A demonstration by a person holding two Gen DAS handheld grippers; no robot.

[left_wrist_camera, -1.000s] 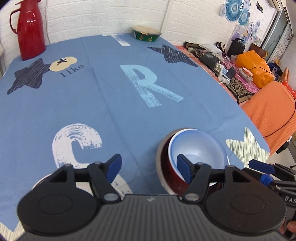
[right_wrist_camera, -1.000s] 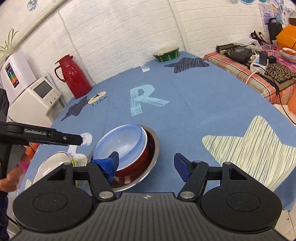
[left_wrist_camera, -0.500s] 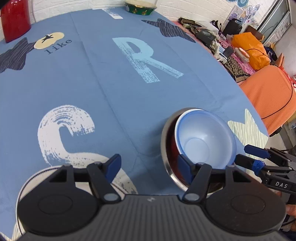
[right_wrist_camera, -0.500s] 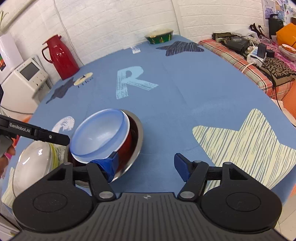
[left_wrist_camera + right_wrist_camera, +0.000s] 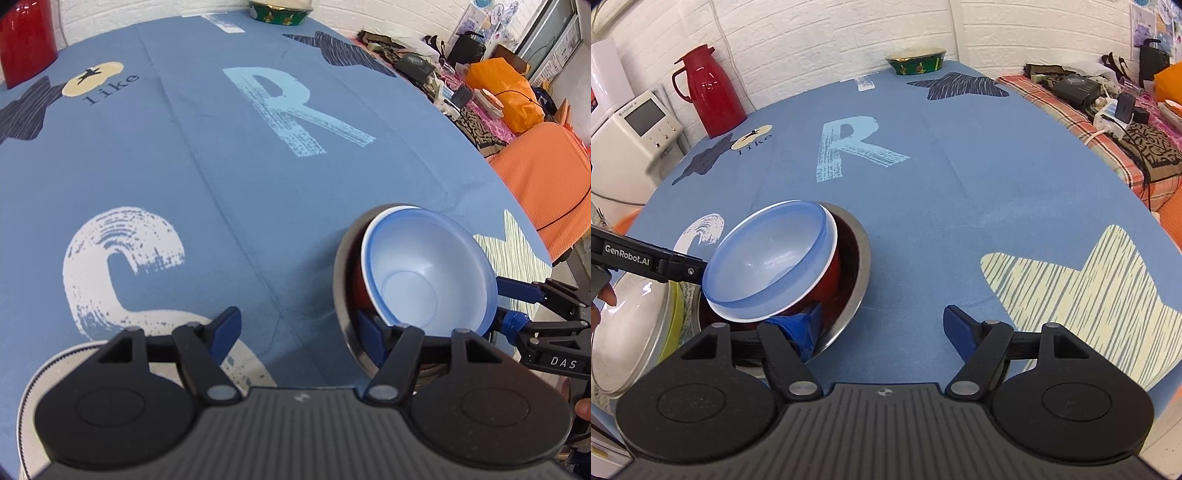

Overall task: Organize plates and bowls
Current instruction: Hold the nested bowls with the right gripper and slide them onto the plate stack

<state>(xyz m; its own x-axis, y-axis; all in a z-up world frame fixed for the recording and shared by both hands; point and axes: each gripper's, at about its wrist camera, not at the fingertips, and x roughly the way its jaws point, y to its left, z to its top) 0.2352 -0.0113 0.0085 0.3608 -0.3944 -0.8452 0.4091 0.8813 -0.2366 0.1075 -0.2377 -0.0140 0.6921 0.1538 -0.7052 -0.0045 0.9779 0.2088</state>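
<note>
Left wrist view first: the left hand-held gripper (image 5: 295, 330) has its blue-tipped fingers spread wide apart, gripping nothing; its right finger (image 5: 371, 338) sits inside the near rim of the shiny steel bowl (image 5: 341, 266). Nested in that steel bowl is a glossy red bowl (image 5: 358, 284), and inside the red one a pale blue plastic bowl (image 5: 424, 273), tilted (its mouth leans toward this camera). Under the left finger lies a white plate with a grey beaded rim (image 5: 40, 369).

From the right wrist view, the right hand-held gripper (image 5: 882, 330) is likewise released and wide; its taped left finger (image 5: 801, 328) reaches into the steel bowl beside the red bowl's wall, while its other finger hangs over bare cloth. Left of the stack rests a clear glass lid (image 5: 628, 332) over a yellow-green dish (image 5: 675, 321).

All of this sits at the near edge of the bench under a blue tablecloth printed with letters and stars (image 5: 960, 184). Farther back stand a tall red thermos jug (image 5: 711, 96) and a green patterned bowl (image 5: 916, 62) by the white brick wall.
</note>
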